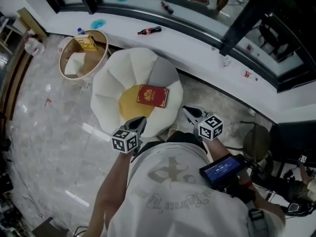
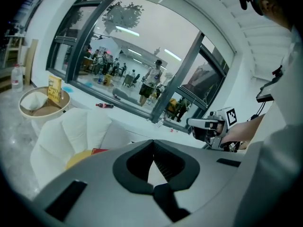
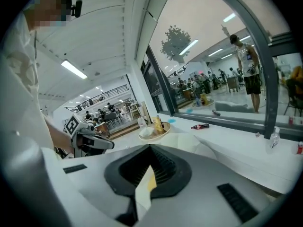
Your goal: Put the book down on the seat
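The book [image 1: 152, 96], a flat red hardcover with a gold emblem on its cover, is lying on the round yellow cushion [image 1: 129, 105] that forms the seat of the chair [image 1: 112, 90]. The chair is a soft white shell, its padded back swelling into fat, petal-like lobes around the cushion. Neither gripper is touching the book.

The person is holding both grippers low over the near edge of the chair. The left gripper [image 1: 139, 122] is pointing at the seat with its dark ribbed fingers [image 2: 137, 162] pressed together and nothing between them. The right gripper [image 1: 190, 112] is hovering just beside the chair's right lobe, and its fingers [image 3: 163, 170] are likewise meeting on nothing.

Beyond the chair, a round, thin-walled wooden basket [image 1: 101, 58] is sitting on the glossy marble floor [image 1: 49, 132] with a yellow box [image 1: 88, 44] leaning inside it. A dark cola bottle [image 1: 149, 31] is lying on its side on the smooth white window ledge [image 1: 197, 41].
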A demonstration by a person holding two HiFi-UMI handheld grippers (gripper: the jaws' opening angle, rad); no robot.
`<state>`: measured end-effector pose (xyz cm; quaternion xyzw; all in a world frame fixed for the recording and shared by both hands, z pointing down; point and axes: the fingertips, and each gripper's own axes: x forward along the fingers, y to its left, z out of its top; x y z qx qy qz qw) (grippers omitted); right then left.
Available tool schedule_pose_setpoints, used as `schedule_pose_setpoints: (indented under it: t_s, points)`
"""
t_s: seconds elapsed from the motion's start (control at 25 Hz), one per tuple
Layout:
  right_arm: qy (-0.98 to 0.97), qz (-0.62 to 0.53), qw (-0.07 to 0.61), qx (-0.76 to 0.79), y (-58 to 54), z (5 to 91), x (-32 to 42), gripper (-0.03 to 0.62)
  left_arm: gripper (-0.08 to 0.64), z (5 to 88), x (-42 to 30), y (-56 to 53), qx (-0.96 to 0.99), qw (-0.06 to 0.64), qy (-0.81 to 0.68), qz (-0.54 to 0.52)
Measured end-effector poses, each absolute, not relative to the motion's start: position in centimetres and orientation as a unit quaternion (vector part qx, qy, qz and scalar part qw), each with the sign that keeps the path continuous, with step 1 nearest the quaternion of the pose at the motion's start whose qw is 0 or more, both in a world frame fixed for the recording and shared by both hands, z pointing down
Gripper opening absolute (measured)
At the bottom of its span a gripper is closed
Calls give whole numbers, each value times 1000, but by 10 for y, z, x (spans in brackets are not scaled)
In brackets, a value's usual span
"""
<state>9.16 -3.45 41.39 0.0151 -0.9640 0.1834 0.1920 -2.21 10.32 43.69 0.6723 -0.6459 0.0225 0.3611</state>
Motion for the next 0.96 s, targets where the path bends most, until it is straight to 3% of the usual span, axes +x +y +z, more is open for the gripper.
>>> schedule_pose_setpoints:
  t_s: [0.96]
  points:
    - [-962, 174, 204, 43, -20, 420, 104, 14, 11, 446, -25, 110, 674, 364, -643, 9]
